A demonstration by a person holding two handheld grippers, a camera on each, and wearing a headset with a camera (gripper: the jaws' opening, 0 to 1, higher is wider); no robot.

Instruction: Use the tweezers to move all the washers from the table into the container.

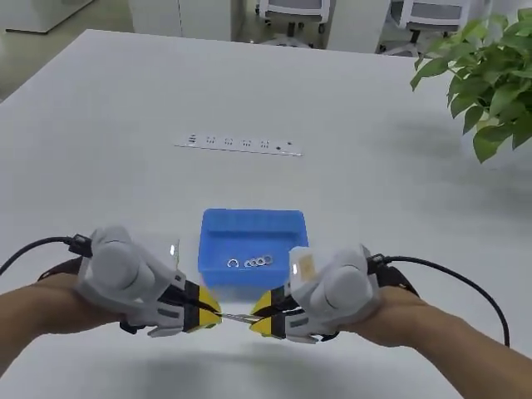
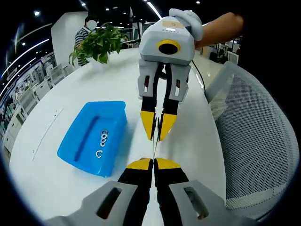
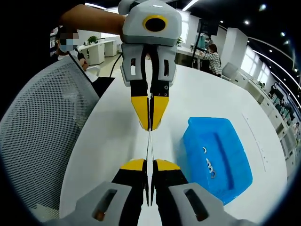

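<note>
Left tongs (image 2: pixel 154 160), right tongs (image 3: pixel 149 163) both clenched on tweezers (image 1: pixel 237 317) | washers (image 1: pixel 253 263) in container (image 1: pixel 249 221) just beyond

Office w/ mesh chair (image 2: pixel 263 141), potted plant (image 1: pixel 490 75), ceiling lights (image 2: pixel 153 9)

The tweezers (image 1: pixel 235 317) show only as a thin sliver between the facing tips of the left gripper (image 1: pixel 213 315) and right gripper (image 1: pixel 257 323), with both ends buried in the clamped jaws. The washers (image 1: pixel 252 263) in the container (image 1: pixel 249 226) are too small to count. The plant (image 1: pixel 490 79) at 2 o'clock is cut off by the picture's edge.
</note>
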